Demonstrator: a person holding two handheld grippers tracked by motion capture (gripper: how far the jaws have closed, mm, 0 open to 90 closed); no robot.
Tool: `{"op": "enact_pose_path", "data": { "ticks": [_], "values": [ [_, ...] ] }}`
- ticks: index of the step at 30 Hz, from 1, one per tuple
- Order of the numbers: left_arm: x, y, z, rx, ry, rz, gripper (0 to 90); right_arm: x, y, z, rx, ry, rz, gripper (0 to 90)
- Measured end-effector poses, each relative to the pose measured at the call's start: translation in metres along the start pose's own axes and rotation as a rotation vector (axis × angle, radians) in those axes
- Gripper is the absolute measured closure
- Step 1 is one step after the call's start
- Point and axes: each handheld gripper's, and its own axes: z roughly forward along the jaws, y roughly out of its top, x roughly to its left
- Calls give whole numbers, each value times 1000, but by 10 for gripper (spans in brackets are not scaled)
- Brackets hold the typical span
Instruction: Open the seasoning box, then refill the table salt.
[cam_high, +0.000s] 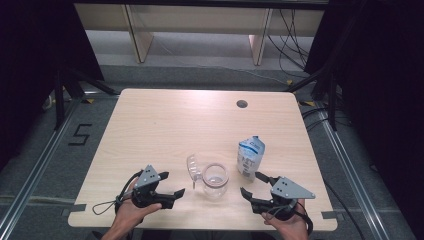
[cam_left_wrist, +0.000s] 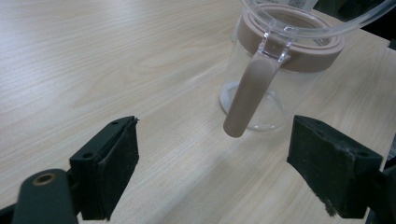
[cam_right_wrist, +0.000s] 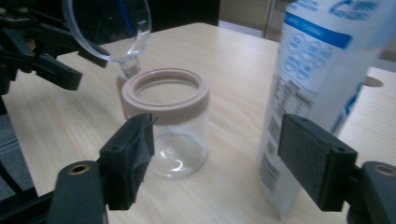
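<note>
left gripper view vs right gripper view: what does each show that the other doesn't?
Left gripper view alone: the jar's long beige latch hanging down its side. Right gripper view alone: the blue-and-white pouch standing beside the jar, plus the left gripper farther off. Both: the clear jar with its beige rim, its clear lid flipped open, the wooden table, and open, empty jaws.

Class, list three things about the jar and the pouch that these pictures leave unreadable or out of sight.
1. Pouch print: blurred in the right gripper view, too small in the high view.
2. Pouch top: cut off by the right gripper view's upper edge.
3. Jar lid: cropped by the left gripper view's top edge.
</note>
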Motion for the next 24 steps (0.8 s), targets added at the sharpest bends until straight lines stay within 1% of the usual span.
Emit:
{"op": "enact_pose_path", "data": {
  "ticks": [1, 2, 3, 4, 5, 6, 7, 8, 9, 10, 11, 12, 13, 14, 15, 16, 17, 18, 19, 20, 21, 22, 23, 24],
  "values": [
    [0, 0, 0, 1, -1, 4, 157, -3, -3, -1, -11, -13, 10, 244],
    [0, 0, 0, 0, 1, 1, 157, -3, -3, -1, -11, -13, 10, 244],
    [0, 0, 0, -2, 2, 0, 156, -2, -4, -2, -12, -12, 45, 231],
    [0, 0, -1, 5, 12, 0, 156, -5, -4, -3, 2, -26, 21, 212],
    [0, 0, -1, 3, 10, 0, 157, -7, -5, -3, -1, -25, 27, 193],
    [0, 0, -1, 3, 10, 0, 156, -9, -7, -3, -17, -49, 30, 185],
    [0, 0, -1, 4, 10, 1, 156, -10, -7, -5, -3, -49, 49, 174],
    [0, 0, 0, 1, -1, 1, 156, -12, -9, -5, -7, -58, 36, 160],
    [-1, -1, 0, -3, 1, -2, 156, -16, -11, -5, -8, -62, 33, 157],
    [-1, 0, -1, 0, 4, 6, 156, -16, -11, -5, -8, -62, 33, 157],
    [-1, 0, -1, 2, 3, 12, 156, -17, -13, -6, -1, -77, 55, 157],
    [-1, 0, 0, 1, 2, 12, 156, -20, -13, -7, 7, -75, 59, 158],
    [-1, 0, 0, 7, 4, 16, 156, -23, -15, -6, -4, -72, 48, 156],
    [0, 0, 0, 4, -6, 11, 156, -25, -16, -7, 2, -90, 58, 156],
    [0, 0, 1, 3, -5, 9, 156, -27, -17, -8, 6, -83, 67, 156],
    [0, 0, 0, 3, -7, 11, 156, -30, -18, -7, -11, -84, 73, 156],
    [0, 0, 0, 2, -4, 9, 156, -30, -19, -8, -5, -88, 91, 156],
    [-1, 0, 0, 1, -1, 9, 156, -34, -19, -8, -1, -89, 64, 156],
    [-1, 0, 0, 5, 4, 10, 156, -34, -20, -8, -7, -87, 77, 158],
    [-1, 0, 0, 5, 3, 9, 156, -35, -20, -8, -2, -78, 72, 158],
    [0, 0, 1, 2, -9, 8, 155, -34, -21, -9, -4, -95, 94, 157],
    [0, 0, 1, 1, -10, 8, 155, -33, -21, -8, -8, -103, 110, 157],
    [-1, 0, 1, 2, -10, 9, 155, -34, -21, -8, -15, -104, 96, 157],
    [-1, 0, 0, 1, -11, 10, 155, -34, -21, -8, -15, -104, 96, 157]
  ]
}}
